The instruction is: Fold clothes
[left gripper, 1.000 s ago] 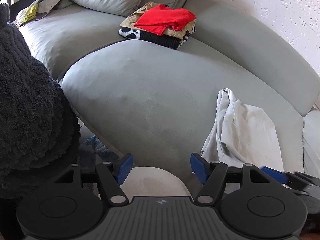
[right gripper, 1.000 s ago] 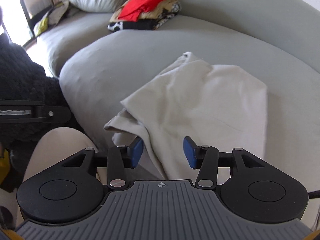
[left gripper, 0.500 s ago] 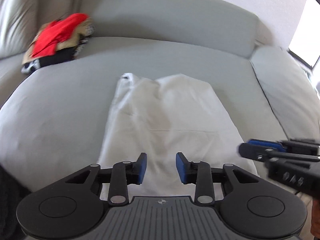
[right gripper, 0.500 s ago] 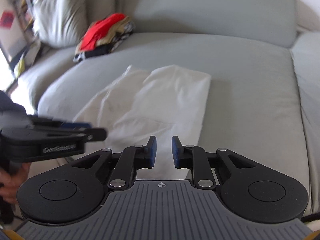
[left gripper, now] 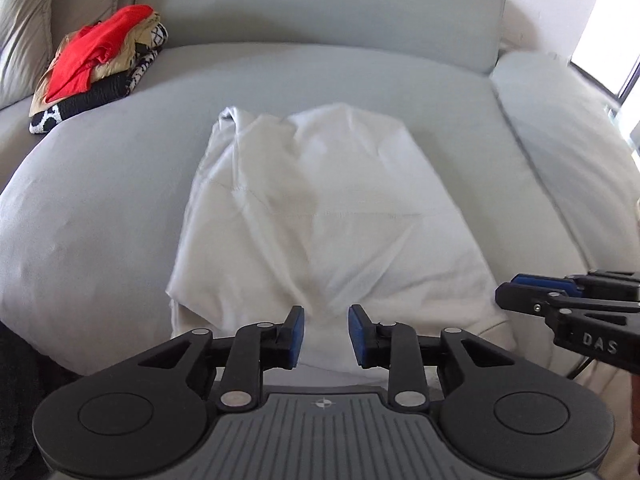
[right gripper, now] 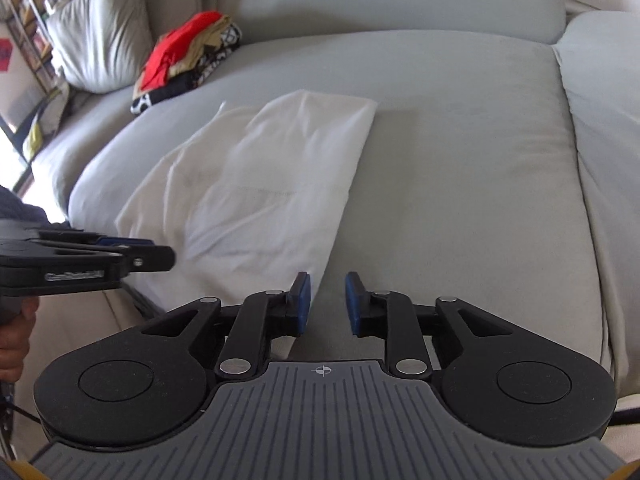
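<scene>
A white garment (left gripper: 320, 208) lies spread on the grey sofa seat (left gripper: 100, 200), partly folded, with a seam across its middle. My left gripper (left gripper: 326, 334) is open just above the garment's near edge, with nothing between its blue pads. My right gripper (right gripper: 326, 304) is open by the garment's (right gripper: 272, 184) near right corner, over bare cushion. In each wrist view the other gripper shows from the side: the right gripper (left gripper: 520, 296) at the right edge, the left gripper (right gripper: 140, 258) at the left edge.
A pile of folded clothes (left gripper: 96, 68), red on top, sits at the back left of the seat, also in the right wrist view as the pile (right gripper: 184, 64). A grey pillow (right gripper: 100, 40) leans beyond it. A second seat cushion (right gripper: 600, 160) adjoins on the right. A hand (right gripper: 12, 344) holds the left gripper.
Both grippers swung right from the sofa's left end to face the garment. Their jaws narrowed. The garment, bunched over the front edge a second ago, now lies flat on the seat.
</scene>
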The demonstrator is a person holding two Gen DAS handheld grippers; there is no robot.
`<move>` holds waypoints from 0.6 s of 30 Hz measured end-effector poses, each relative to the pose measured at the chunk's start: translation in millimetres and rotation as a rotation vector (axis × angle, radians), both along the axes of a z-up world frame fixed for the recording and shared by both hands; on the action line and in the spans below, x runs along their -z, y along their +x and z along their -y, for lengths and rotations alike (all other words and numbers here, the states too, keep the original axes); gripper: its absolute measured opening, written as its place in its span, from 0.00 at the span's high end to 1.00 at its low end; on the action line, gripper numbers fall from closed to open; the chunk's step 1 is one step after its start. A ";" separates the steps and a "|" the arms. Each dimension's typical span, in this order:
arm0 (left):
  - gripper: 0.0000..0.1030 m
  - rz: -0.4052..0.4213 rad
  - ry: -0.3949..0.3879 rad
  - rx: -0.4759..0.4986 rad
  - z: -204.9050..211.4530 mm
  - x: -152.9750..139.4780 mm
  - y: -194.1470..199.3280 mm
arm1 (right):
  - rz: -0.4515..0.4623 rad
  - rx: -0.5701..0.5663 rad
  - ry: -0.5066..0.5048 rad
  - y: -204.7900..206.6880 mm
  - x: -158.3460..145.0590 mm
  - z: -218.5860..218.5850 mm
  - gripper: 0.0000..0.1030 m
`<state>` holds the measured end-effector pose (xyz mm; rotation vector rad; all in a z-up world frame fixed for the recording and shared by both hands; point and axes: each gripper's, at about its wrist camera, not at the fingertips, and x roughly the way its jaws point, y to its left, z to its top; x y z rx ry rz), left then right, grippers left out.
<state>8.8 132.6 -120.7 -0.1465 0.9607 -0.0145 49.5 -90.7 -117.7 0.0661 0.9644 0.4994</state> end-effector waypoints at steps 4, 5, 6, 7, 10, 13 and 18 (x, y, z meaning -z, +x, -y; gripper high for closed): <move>0.66 0.065 -0.127 -0.120 -44.5 -20.8 21.4 | -0.030 -0.001 0.106 25.5 -5.0 -13.3 0.74; 0.59 0.072 -0.165 -0.162 -55.9 -24.9 31.1 | -0.040 -0.005 0.130 32.7 -4.8 -19.7 0.74; 0.58 0.074 -0.197 -0.200 -67.3 -27.6 40.5 | -0.050 -0.010 0.154 39.8 -4.0 -26.4 0.74; 0.58 0.076 -0.224 -0.230 -77.7 -29.6 50.9 | -0.058 -0.016 0.177 46.4 -2.4 -33.6 0.74; 0.56 0.089 -0.264 -0.255 -100.8 -26.1 89.4 | -0.069 -0.041 0.214 66.9 7.5 -54.1 0.72; 0.59 0.046 -0.379 -0.297 -121.5 -9.4 124.7 | -0.115 -0.027 0.202 87.3 24.9 -68.9 0.72; 0.60 -0.019 -0.535 -0.371 -137.0 27.0 163.5 | -0.163 0.043 0.216 103.6 42.8 -62.5 0.70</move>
